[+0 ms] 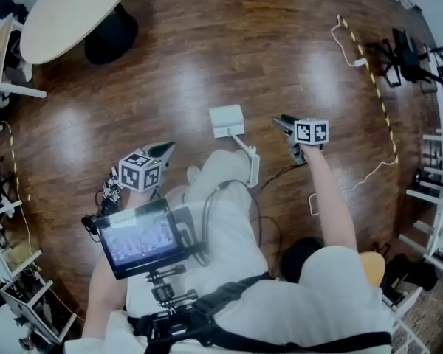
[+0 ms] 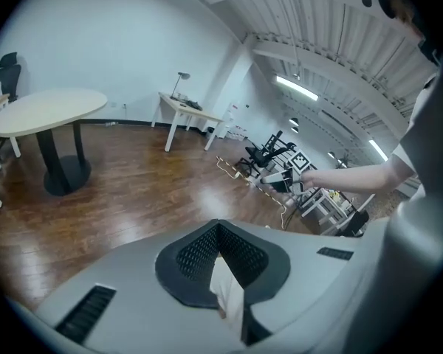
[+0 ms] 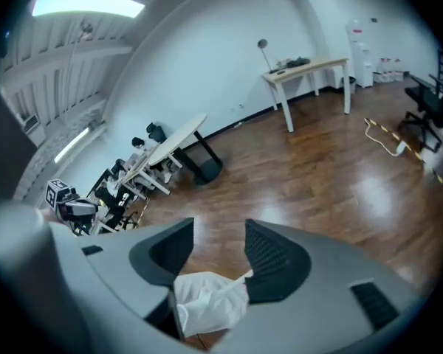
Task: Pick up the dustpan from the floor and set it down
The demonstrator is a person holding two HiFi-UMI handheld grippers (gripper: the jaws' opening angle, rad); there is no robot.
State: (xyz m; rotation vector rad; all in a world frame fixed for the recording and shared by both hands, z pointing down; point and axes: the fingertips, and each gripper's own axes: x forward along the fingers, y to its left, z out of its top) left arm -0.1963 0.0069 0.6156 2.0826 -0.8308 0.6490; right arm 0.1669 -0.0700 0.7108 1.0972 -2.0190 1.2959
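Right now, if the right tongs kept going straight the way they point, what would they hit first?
Most likely the bare wooden floor, seen between the open right tongs. The white dustpan seems to lie below that line, though depth is unclear.

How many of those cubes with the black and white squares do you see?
2. One cube rides on the left claw, near the screen; the other cube on the right claw, right of the dustpan. None seems hidden.

No text, brand or number is legible. Only black-and-white square patterns show on the left marker cube point(image 1: 141, 169) and right marker cube point(image 1: 311, 131); the monitor screen point(image 1: 139, 240) is unreadable.
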